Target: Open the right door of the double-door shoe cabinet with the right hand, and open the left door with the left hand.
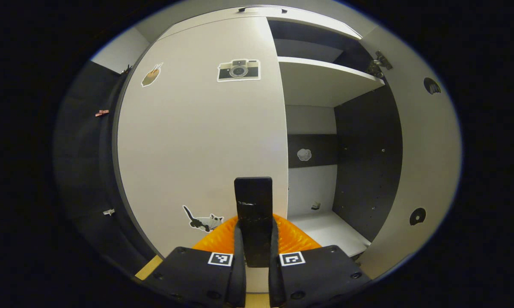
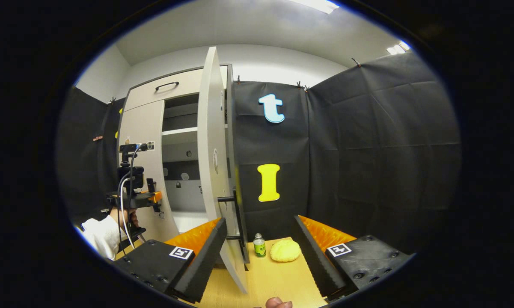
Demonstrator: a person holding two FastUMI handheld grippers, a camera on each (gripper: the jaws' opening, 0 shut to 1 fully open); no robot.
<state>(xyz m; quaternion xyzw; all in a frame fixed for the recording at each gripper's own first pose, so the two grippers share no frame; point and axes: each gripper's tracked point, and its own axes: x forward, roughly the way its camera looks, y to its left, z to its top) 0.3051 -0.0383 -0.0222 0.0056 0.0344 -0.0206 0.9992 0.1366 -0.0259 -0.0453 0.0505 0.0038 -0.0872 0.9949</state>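
The white left door [image 1: 197, 141], with camera and cat stickers, stands closed in the left gripper view. Its black vertical handle [image 1: 253, 196] sits between the fingers of my left gripper [image 1: 255, 229], which is shut on it. To the right, the cabinet interior [image 1: 316, 171] is exposed, and the right door [image 1: 428, 162] is swung wide, its inner face showing. In the right gripper view this right door [image 2: 212, 171] stands edge-on, its black handle [image 2: 239, 222] just left of my right gripper [image 2: 260, 226]. That gripper is open and holds nothing. The left gripper [image 2: 132, 192], held by a hand, is at the left door [image 2: 143, 141].
A white shelf [image 1: 325, 77] crosses the upper cabinet, with a drawer [image 2: 167, 92] above the doors. A small green bottle [image 2: 259, 245] and a yellow lumpy object [image 2: 285, 250] sit on the wooden surface [image 2: 278, 280] right of the open door. Black cloth walls enclose the booth.
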